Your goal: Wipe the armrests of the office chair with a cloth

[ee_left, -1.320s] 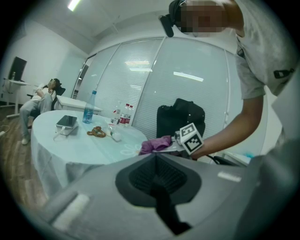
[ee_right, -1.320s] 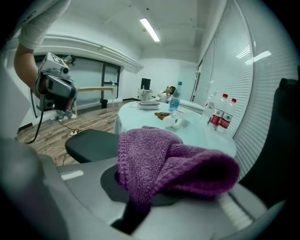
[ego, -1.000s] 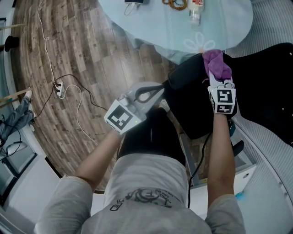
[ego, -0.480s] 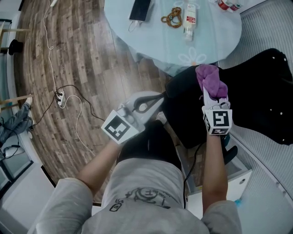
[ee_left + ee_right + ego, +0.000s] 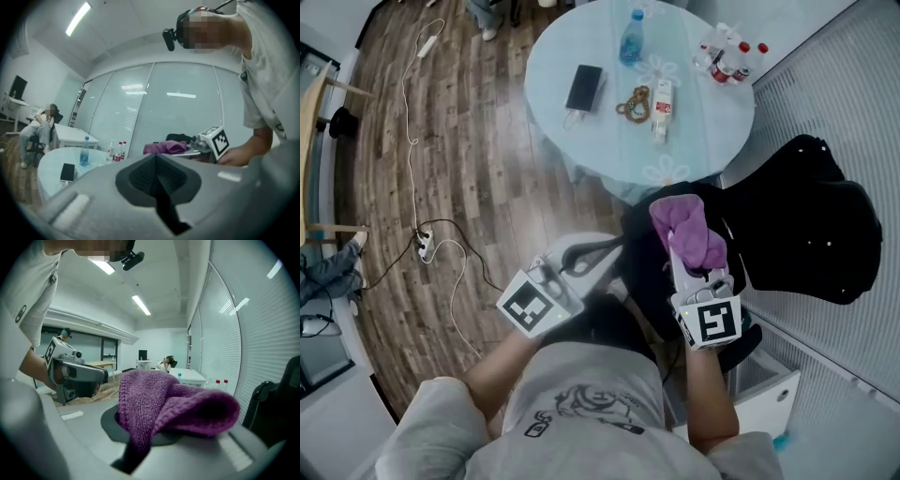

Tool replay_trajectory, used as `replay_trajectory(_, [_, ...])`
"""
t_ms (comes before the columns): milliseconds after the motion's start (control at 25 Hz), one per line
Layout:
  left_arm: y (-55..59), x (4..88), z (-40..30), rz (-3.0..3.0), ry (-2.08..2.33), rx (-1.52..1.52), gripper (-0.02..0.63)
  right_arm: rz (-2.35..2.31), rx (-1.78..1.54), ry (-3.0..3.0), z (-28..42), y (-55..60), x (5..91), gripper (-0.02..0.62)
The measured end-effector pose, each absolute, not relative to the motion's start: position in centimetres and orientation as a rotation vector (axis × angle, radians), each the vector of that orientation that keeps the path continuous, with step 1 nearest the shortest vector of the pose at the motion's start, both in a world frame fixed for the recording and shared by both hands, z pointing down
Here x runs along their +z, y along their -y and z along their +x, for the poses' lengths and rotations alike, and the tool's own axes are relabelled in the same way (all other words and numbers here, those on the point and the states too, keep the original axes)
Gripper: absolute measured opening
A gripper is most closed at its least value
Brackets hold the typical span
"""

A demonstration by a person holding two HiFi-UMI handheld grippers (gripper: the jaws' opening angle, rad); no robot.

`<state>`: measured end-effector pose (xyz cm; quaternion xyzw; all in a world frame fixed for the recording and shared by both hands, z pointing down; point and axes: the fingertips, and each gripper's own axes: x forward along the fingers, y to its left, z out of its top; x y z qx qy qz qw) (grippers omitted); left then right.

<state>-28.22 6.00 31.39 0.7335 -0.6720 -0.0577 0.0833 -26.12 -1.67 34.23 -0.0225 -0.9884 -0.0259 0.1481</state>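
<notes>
**Right gripper.** The right gripper (image 5: 684, 264) was clenched on the purple cloth (image 5: 686, 228). In the right gripper view, the cloth was pinched in the seam between the two jaws. Its free part was bunched over the jaw tips and hung off to the right.

**Left gripper.** The left gripper (image 5: 614, 251) had its jaws pressed together with nothing between them. It was held level beside the right gripper, apart from it, with its tips pointing toward the cloth. It touched neither the cloth nor any other item.

**Task item.** In the head view, the cloth was at the tip of the right gripper, over the near dark edge of the black office chair (image 5: 806, 220). No view showed whether the cloth touched the chair, or which part of the chair lay beneath it.

**Surroundings.** The chair stood just beside the near right edge of a round glass table (image 5: 558, 56). The table carried the following:
- A dark phone (image 5: 584, 87) toward its left edge.
- A water bottle (image 5: 630, 22) at its far edge.
- A cluster of red-capped bottles (image 5: 727, 54) at its far right edge.
- A small white bottle (image 5: 661, 97) lying near its centre.
- A brown looped item (image 5: 629, 105) just beside the small white bottle.

A white cable ran across the wooden floor (image 5: 487, 159) to a power strip (image 5: 422, 246), well apart from the table.
</notes>
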Motion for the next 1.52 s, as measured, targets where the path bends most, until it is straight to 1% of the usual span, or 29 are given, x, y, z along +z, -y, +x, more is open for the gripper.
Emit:
replay_trajectory(360, [-7.1,22.4,-26.2,2.227,2.034,-0.222,0.002,-0.102,0.02,2.971,-23.7,-2.5,22.3,0.031])
replay_trajectory(680, [-8.5,15.5,-24.2,2.286,2.057,-0.243,0.002,-0.175,-0.028,3.03,-21.8,-6.5,15.3,0.032])
replay_trajectory(920, [-9.7,11.7,-23.4,2.299,2.104,-0.253,0.002,-0.185,-0.034,3.069,-20.5,-7.8,12.1,0.032])
replay_trajectory(1200, [-10.5,9.0,-22.0,2.322,2.118,-0.276,0.002,-0.161,-0.013,3.089,-18.8,-8.0,10.3,0.032])
replay_trajectory(1520, [-10.1,8.8,-21.4,2.331,2.104,-0.238,0.002,-0.163,-0.031,3.09,-18.2,-8.0,9.4,0.031])
